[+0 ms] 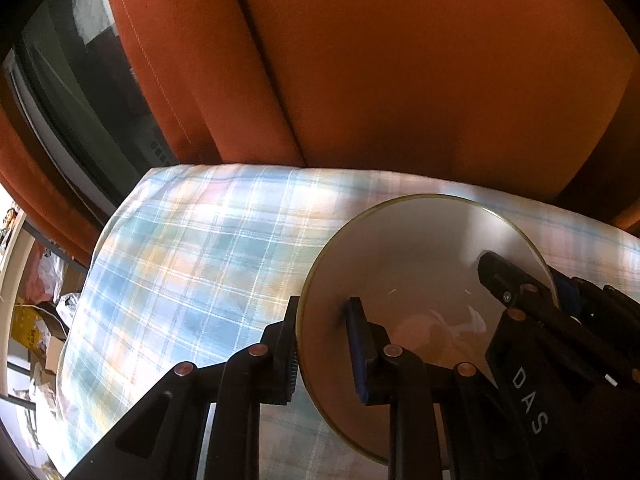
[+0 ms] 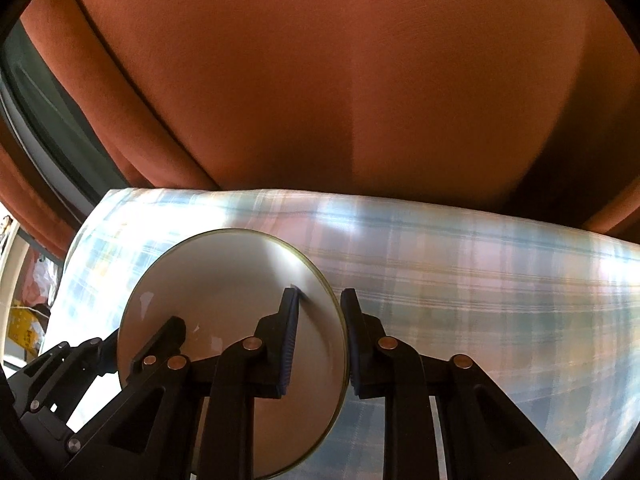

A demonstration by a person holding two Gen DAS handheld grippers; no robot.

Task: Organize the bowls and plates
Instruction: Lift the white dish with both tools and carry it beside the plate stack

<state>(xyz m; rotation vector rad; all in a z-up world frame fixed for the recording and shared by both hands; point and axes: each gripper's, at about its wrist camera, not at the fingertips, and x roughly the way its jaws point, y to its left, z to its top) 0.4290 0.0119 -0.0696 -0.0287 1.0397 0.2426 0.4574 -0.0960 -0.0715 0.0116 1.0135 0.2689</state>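
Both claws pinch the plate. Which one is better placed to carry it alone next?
Probably neither alone. The left claw pinches the plate at one edge, and the right claw pinches the opposite edge. Both grips look equal, only at the rim, so both should lift together.

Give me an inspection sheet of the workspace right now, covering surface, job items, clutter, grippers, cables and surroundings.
Surface: plaid cloth over the table.
Job's things: one white plate with a thin gold rim, held at opposite edges.
Clutter: nothing seen on the cloth.
Grippers: left gripper shut on the plate's left rim; right gripper shut on its right rim.
Cables: nothing seen.
Surroundings: orange upholstered seat behind the table; window at left; bags and boxes on the floor, too blurred to identify.
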